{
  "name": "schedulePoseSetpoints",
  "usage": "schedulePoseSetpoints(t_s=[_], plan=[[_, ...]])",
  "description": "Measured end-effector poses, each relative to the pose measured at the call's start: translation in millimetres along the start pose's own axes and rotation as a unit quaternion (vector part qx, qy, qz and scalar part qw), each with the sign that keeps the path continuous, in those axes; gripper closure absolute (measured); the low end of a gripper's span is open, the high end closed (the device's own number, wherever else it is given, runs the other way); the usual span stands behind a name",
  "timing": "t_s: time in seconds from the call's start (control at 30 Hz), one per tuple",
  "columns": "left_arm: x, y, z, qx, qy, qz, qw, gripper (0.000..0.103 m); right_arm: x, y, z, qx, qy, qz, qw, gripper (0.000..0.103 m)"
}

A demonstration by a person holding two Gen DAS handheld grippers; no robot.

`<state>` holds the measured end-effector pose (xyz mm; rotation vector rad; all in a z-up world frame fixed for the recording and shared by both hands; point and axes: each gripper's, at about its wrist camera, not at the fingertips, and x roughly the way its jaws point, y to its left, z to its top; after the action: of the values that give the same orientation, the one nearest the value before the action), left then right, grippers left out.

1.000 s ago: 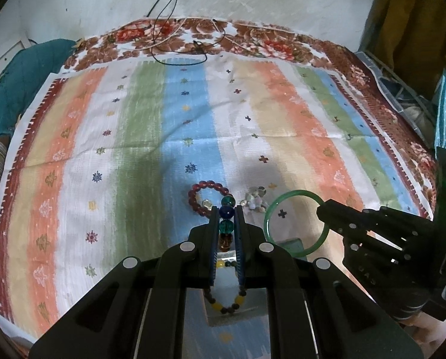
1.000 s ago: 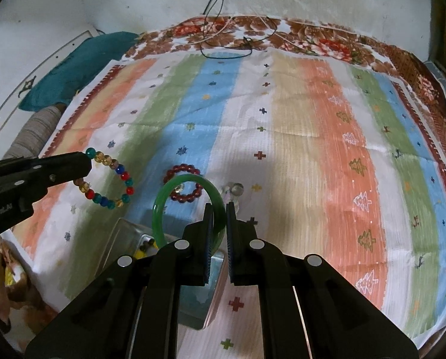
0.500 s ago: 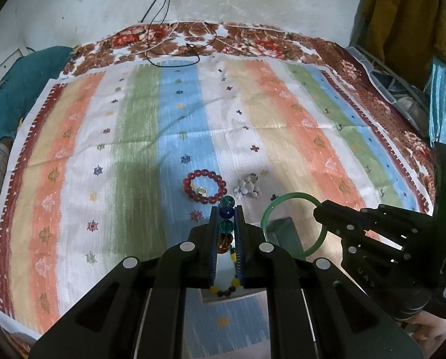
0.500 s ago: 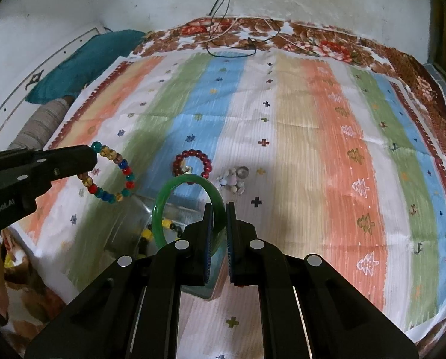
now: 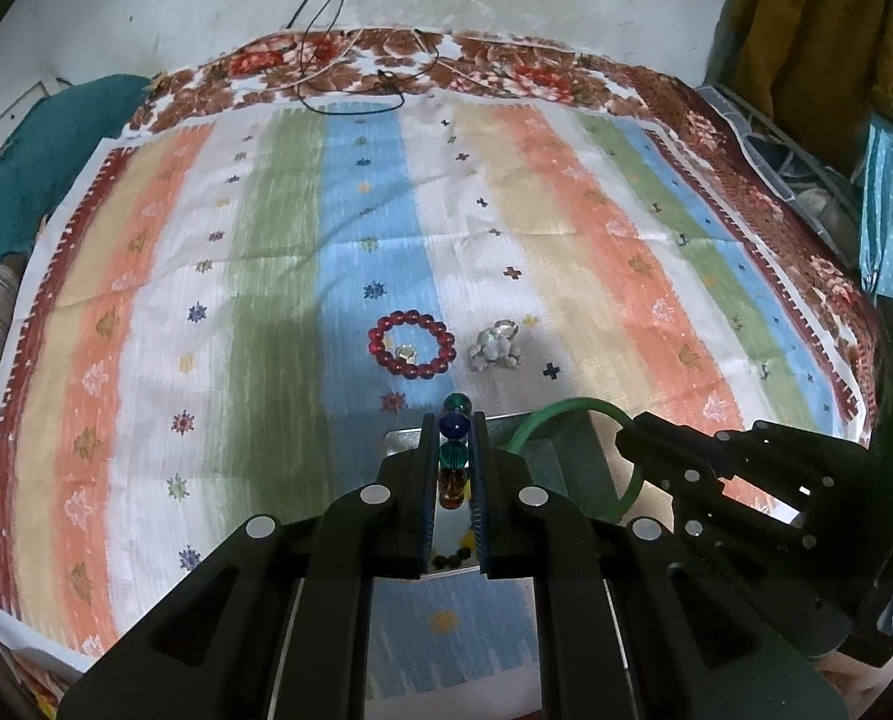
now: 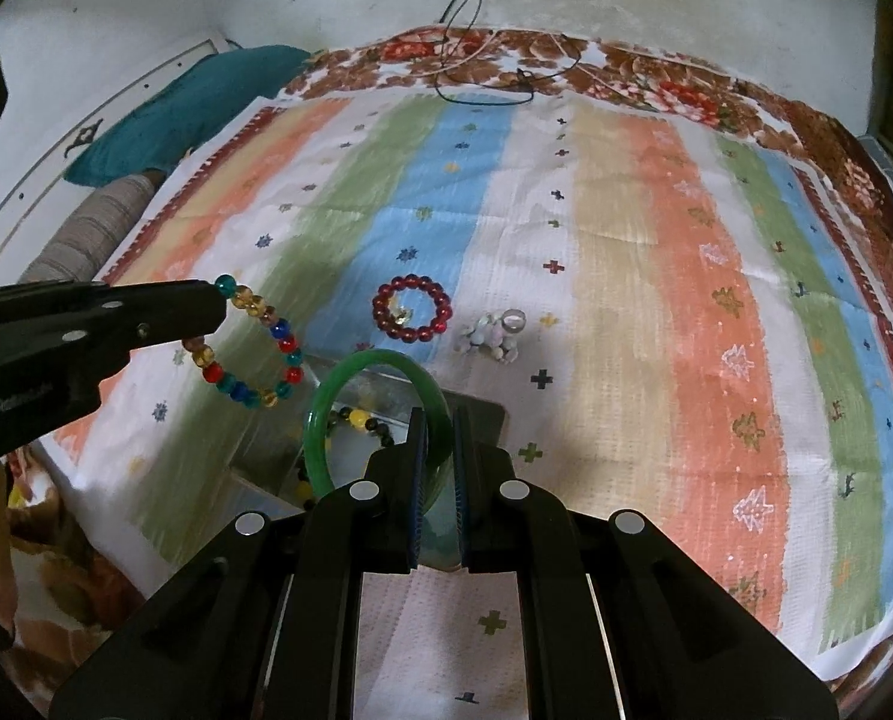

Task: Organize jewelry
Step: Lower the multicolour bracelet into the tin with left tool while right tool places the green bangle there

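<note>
In the left wrist view, the left gripper [image 5: 453,444] is clamped on a multicolour bead bracelet [image 5: 453,450], seen only edge-on as a stack of beads between the jaws. Just beyond it lie a red bracelet [image 5: 411,344] and, to that one's right, a pale cluster [image 5: 496,347], both on the striped cloth [image 5: 596,252]. The right gripper [image 5: 629,435] enters beside it, pinching a green bangle [image 5: 572,405].

The right wrist view shows the bead bracelet [image 6: 254,348] as a full loop hanging from the left gripper [image 6: 221,300], and the clear box [image 6: 362,414] below the bangle [image 6: 380,360], holding dark and yellow beads [image 6: 359,418]. The right gripper [image 6: 440,426] grips the bangle's rim. White lettering on the left gripper is too blurred to read.
</note>
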<state>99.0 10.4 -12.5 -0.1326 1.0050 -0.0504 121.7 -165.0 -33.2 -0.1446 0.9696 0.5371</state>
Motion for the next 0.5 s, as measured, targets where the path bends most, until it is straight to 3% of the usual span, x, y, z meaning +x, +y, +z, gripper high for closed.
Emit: schedulePoseSetpoints(t_s=[0.13,0.17,0.2,0.23,0.4,0.5], plan=[[6.4,5.2,-0.2,-0.018,0.02,0.0,0.9996,0.089,5.1,-1.3,0.3,0.004,0.012,-0.002,1.0,0.09],[8.6,6.7,0.3,-0.02,0.026,0.001,0.9995,0.077,6.6,-1.3,0.4,0.003,0.017,-0.004,1.0,0.079],[9.9,8.0,1.0,-0.022,0.028,0.005,0.9994,0.072,7.0,-1.8,0.9,0.005,0.016,-0.006,1.0,0.065],[10.1,9.4,1.7,-0.024,0.026,0.009,0.9993,0.07,5.9,-2.1,1.3,0.006,0.012,-0.007,1.0,0.061],[9.5,21.5,6.7,-0.043,0.021,0.019,0.9987,0.068,7.7,-9.7,4.5,0.019,0.014,-0.01,1.0,0.06],[12.4,28.4,9.9,-0.051,0.022,0.027,0.9981,0.06,12.8,-16.4,7.8,0.032,0.022,-0.008,0.999,0.056]])
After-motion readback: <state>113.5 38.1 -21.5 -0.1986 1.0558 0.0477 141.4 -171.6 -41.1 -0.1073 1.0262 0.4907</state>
